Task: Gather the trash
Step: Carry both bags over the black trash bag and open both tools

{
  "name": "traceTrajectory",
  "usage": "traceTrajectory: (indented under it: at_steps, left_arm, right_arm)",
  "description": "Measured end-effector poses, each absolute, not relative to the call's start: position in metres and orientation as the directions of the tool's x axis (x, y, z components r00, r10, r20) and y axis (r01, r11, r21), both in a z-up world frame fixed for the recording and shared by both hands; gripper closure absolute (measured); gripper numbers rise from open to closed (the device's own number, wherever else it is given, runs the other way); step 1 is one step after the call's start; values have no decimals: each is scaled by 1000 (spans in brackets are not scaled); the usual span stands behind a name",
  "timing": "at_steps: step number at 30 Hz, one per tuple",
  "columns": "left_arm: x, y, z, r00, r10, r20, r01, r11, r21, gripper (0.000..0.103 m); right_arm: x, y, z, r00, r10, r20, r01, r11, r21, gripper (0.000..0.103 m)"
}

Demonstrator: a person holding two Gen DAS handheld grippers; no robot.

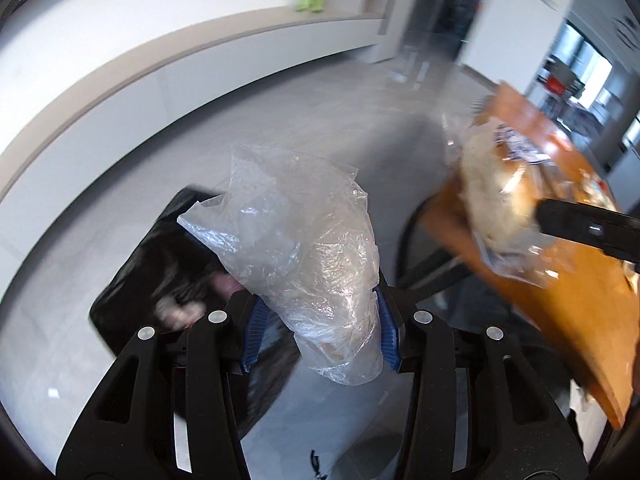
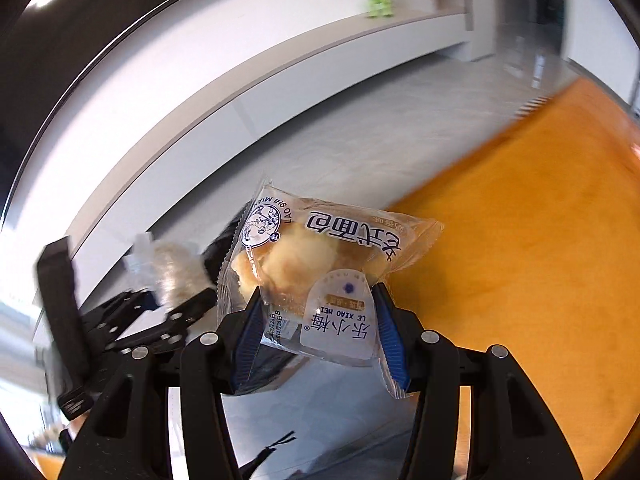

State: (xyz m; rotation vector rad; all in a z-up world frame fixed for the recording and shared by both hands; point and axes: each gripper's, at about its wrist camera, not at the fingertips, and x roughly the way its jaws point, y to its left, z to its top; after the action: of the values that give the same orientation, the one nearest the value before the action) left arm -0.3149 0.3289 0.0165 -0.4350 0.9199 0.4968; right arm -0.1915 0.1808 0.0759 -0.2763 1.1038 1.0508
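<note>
Left gripper (image 1: 318, 330) pinches a crumpled plastic bag (image 1: 304, 248), right gripper (image 2: 316, 334) a bread packet (image 2: 316, 264) — either could slip short of the black bin (image 1: 160, 264), lower left.

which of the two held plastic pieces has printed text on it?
The bread packet in the right tongs: printed labels, bread inside. The crumpled bag in the left tongs is plain clear film.

A crumpled clear plastic bag (image 1: 308, 256) stands up at the centre of the left wrist view, above a black bin bag (image 1: 160, 264) at lower left. A sealed clear bread packet (image 2: 320, 276), printed with blue text, fills the centre of the right wrist view, tilted.
</note>
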Motion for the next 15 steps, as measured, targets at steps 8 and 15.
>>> traceTrajectory:
  at_steps: [8, 15]
  left_arm:
    - [-391, 370, -9, 422, 283, -861, -725, 676, -133, 45]
    - [-428, 396, -10, 369, 332, -868, -825, 547, -142, 6]
  right_arm:
    - [-251, 268, 50, -74, 521, -850, -870, 384, 311, 49]
    - [-269, 320, 57, -56, 531, -846, -894, 351, 280, 26]
